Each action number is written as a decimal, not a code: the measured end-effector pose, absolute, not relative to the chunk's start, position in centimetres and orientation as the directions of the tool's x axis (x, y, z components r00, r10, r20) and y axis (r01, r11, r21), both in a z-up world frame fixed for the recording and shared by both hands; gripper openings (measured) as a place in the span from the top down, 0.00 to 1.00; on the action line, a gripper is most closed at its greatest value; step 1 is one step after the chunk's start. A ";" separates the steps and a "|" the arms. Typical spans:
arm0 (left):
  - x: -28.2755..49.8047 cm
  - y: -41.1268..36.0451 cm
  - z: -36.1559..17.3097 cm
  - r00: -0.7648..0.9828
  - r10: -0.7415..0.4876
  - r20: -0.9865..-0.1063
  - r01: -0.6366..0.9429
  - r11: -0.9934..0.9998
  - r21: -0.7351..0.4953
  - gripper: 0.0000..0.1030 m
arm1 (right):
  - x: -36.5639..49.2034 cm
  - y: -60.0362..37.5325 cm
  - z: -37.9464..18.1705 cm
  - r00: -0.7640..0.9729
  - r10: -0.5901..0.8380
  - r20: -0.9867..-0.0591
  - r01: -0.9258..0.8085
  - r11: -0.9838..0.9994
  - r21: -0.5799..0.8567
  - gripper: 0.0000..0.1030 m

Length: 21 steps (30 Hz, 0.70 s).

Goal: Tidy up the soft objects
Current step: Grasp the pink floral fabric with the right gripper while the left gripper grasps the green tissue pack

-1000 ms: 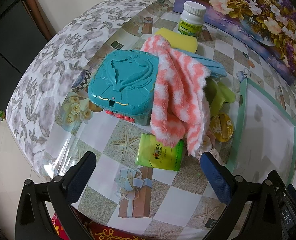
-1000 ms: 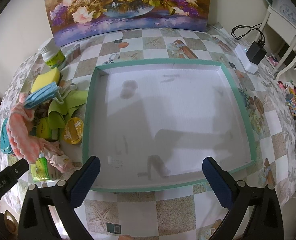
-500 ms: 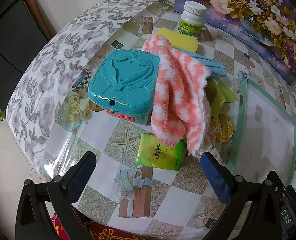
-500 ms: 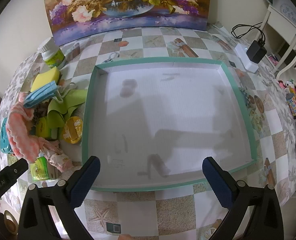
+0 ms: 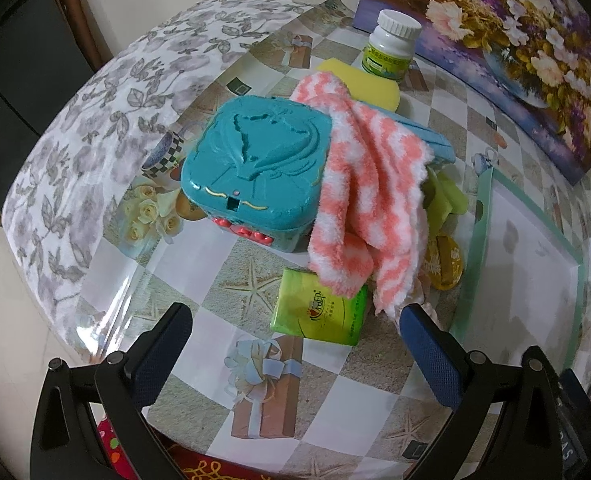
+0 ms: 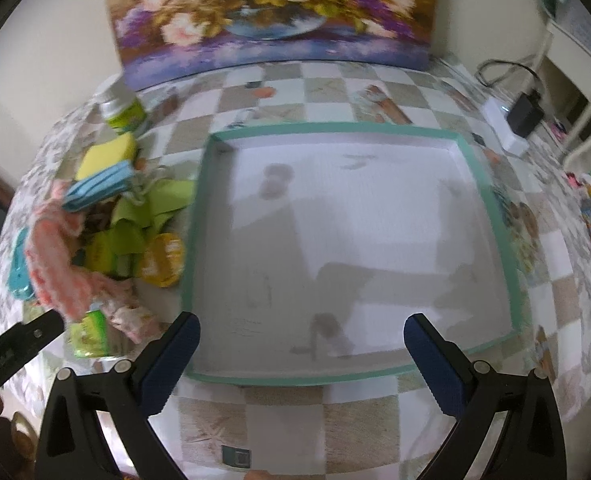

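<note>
A pink-and-white fluffy cloth (image 5: 369,196) (image 6: 51,256) drapes over a teal plastic case (image 5: 255,170) at the left of the table. A green tissue pack (image 5: 321,310) (image 6: 89,334) lies just in front of the cloth. Behind them lie a yellow sponge (image 5: 359,82) (image 6: 105,154), a blue face mask (image 6: 97,190) and a green cloth (image 5: 445,200) (image 6: 143,210). My left gripper (image 5: 295,344) is open, hovering near the tissue pack with nothing held. My right gripper (image 6: 301,354) is open over the near edge of the white tray with a green rim (image 6: 491,208) (image 5: 477,236).
A white-capped pill bottle (image 5: 391,50) (image 6: 121,110) stands at the back by a flower painting (image 6: 271,12). A yellow round container (image 6: 163,258) (image 5: 449,258) lies beside the tray. A charger and cable (image 6: 525,110) sit at the far right. The table's left edge drops off close by.
The right wrist view has shifted and blurred, with the tray now a little further right and lower; the right gripper is moving. The left view is nearly unchanged.
</note>
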<state>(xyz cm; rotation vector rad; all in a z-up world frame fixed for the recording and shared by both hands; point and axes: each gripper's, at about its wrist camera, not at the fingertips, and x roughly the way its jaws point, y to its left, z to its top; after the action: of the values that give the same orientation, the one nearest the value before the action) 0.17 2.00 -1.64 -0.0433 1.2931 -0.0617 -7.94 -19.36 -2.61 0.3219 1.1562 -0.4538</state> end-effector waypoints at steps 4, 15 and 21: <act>0.5 2.3 -2.6 0.252 -0.099 -0.963 0.004 0.995 -0.102 0.00 | -6.8 -17.4 -2.8 0.358 -0.134 -0.924 0.422 0.906 0.033 0.00; 1.3 4.5 -4.8 0.196 -0.121 -0.973 -0.107 0.984 -0.144 0.00 | -4.0 -12.5 -4.5 0.387 -0.055 -0.920 0.209 0.977 0.030 0.01; 2.6 5.6 -6.0 0.155 -0.098 -0.983 -0.128 0.985 -0.118 0.00 | -2.9 -10.6 -4.9 0.408 0.003 -0.913 0.111 0.992 0.053 0.10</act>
<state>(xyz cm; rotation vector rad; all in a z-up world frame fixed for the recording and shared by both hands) 2.61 5.57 -6.02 -0.1893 1.4182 0.0213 -2.92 -10.60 -4.92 0.1117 1.1488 -0.0682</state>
